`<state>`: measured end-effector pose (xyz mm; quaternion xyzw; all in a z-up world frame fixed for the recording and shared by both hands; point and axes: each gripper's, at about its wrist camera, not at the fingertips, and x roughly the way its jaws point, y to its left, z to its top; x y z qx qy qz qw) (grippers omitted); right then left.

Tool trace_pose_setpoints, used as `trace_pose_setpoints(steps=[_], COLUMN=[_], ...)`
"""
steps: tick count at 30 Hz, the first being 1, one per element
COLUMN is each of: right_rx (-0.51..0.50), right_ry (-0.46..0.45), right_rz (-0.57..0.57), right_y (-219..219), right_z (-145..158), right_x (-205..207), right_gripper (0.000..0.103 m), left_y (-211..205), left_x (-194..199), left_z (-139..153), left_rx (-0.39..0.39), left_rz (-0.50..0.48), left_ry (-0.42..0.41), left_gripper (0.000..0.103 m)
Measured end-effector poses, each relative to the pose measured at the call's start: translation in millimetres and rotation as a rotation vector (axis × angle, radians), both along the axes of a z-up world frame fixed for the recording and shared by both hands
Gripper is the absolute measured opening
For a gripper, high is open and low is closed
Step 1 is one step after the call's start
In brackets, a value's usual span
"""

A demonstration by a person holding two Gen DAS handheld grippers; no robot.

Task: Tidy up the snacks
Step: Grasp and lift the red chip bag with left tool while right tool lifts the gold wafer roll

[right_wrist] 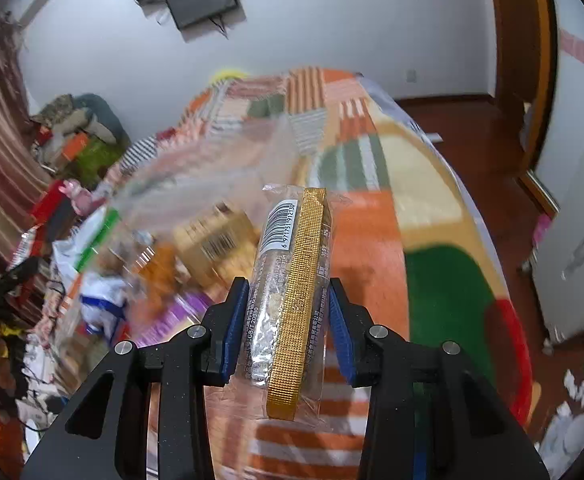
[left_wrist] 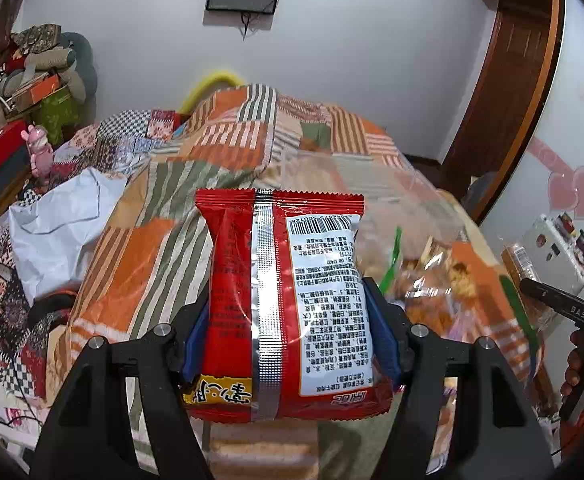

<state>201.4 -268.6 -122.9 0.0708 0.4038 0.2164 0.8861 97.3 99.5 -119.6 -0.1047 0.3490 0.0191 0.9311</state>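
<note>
My left gripper (left_wrist: 289, 316) is shut on a red snack bag (left_wrist: 283, 300), its back side up with a silver seam and a white label; the blue pads press its two sides. My right gripper (right_wrist: 287, 312) is shut on a clear-wrapped snack pack (right_wrist: 292, 292) with a gold seam strip and a barcode. Both packs hang above the bed. A clear plastic bag of several snacks (left_wrist: 444, 276) with a green strip lies on the quilt; the bag of snacks (right_wrist: 179, 248) is blurred in the right wrist view. The right gripper's black body (left_wrist: 564, 308) shows at the left wrist view's right edge.
A patchwork orange striped quilt (left_wrist: 163, 248) covers the bed. A white bag (left_wrist: 59, 224) and a pink toy (left_wrist: 41, 152) lie at the left. Clutter piles (left_wrist: 39, 68) stand in the far left corner. A white cabinet (right_wrist: 572, 248) and wooden floor (right_wrist: 492, 200) are at the right.
</note>
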Motion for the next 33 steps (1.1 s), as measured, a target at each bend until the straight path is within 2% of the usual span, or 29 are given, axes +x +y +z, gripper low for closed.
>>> trace_pose_setpoints(steps=[5, 14, 24, 33], right_rx=[0.029, 0.057, 0.075, 0.084], right_ry=[-0.080, -0.169, -0.176, -0.144], right_rz=[0.037, 0.074, 0.092, 0.101], right_y=[13.4, 38.8, 55.7, 66.6], right_z=[23.3, 44.6, 45.1, 34.4], right_x=[14.8, 46.0, 79.9, 105.3], right_gripper=[0.036, 0.036, 0.036, 0.036], left_y=[-0.5, 1.5, -1.3, -4.7], left_x=[14.9, 50.5, 98.5, 148.2], left_z=[13.4, 36.5, 40.9, 21.3], left_rx=[-0.007, -0.011, -0.010, -0.015], left_rz=[0.001, -0.003, -0.018, -0.034], left_ry=[-0.028, -0.073, -0.078, -0.027], left_gripper=[0.067, 0.067, 0.067, 0.067])
